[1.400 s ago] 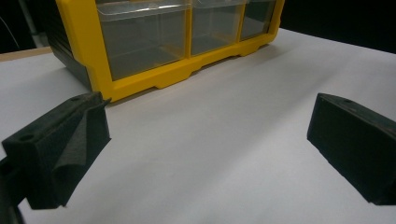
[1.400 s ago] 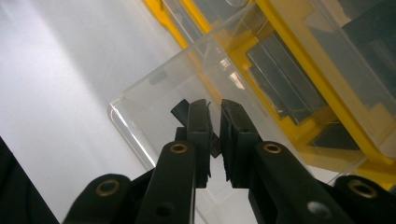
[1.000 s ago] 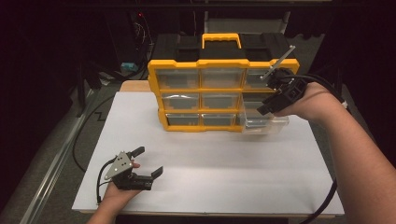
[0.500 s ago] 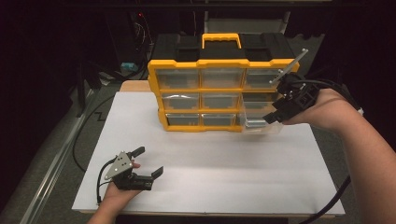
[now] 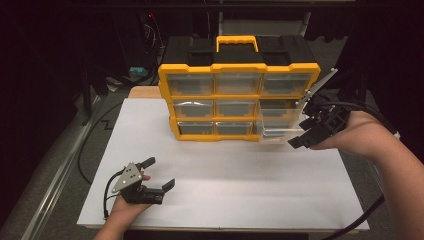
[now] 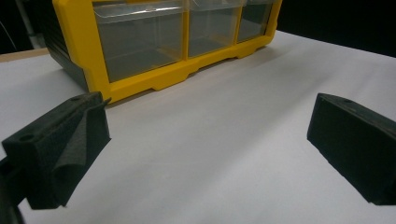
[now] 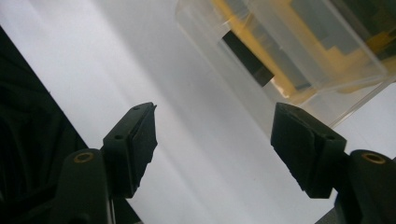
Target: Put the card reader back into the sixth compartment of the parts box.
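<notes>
Drawer (image 5: 279, 126) of clear plastic juts out from the right column of the yellow organizer (image 5: 239, 100), pulled partway over the white tabletop (image 5: 240, 185). My right hand-held gripper (image 5: 306, 131) sits just to its right, at the drawer's outer corner, with its jaws apart and nothing between them; they have just been opening. In the right gripper view the drawer (image 7: 289, 56) lies ahead of the jaws and toward the right one, close but not touching either pad. Through its clear wall I see yellow frame and a dark block, though I cannot tell whether that block is inside the drawer or behind it.

My left hand-held gripper (image 5: 159, 172) rests low on the tabletop, well apart from the organizer, with the hand (image 5: 125, 207) behind it at the near edge. Its jaws stand wide and hold nothing. In the left gripper view the organizer (image 6: 154, 46) stands ahead of the jaws and toward the left one, its bottom row of clear drawers pushed in, with bare tabletop (image 6: 210, 154) between the pads.
</notes>
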Available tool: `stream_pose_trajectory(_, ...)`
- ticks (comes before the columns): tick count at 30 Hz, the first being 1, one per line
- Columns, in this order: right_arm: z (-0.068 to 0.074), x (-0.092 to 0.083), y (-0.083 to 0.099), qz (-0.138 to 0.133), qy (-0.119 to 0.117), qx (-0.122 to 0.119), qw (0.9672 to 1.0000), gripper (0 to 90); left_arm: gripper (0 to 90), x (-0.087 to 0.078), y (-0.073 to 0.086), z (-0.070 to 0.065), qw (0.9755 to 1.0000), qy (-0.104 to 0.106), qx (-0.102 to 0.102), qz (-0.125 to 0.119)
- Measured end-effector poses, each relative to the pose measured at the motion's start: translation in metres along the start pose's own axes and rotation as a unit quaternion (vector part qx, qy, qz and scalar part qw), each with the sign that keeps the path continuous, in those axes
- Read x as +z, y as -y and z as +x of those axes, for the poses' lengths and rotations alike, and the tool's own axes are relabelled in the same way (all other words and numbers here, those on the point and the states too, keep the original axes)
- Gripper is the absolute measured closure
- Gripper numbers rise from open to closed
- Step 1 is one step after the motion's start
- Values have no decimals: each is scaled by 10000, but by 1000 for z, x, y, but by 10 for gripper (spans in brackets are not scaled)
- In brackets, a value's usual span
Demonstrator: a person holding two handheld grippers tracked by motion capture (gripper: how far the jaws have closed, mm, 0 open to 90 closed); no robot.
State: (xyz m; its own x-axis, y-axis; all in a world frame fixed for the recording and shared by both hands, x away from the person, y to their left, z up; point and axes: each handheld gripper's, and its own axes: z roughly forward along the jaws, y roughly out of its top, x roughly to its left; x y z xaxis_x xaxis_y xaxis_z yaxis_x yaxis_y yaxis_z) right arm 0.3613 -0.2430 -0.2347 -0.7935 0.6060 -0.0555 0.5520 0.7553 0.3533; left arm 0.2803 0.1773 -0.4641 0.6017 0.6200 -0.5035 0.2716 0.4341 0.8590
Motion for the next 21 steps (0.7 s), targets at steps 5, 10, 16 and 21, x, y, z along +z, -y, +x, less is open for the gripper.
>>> stream_pose_trajectory(5,5,3,8,41,-5,29,10000,282,3,0,0,0,10000,4,7,-2)
stream_pose_trajectory(10,10,10,17,95,-20,43,9999,261,4,-1,0,0,10000,14,1,-8)
stream_pose_trajectory(16,14,22,27,155,-84,69,9998,230,3,0,0,0,10000,19,5,-10)
stream_pose_trajectory(21,15,34,34,209,-117,128,9996,195,3,0,0,0,10000,20,3,-6)
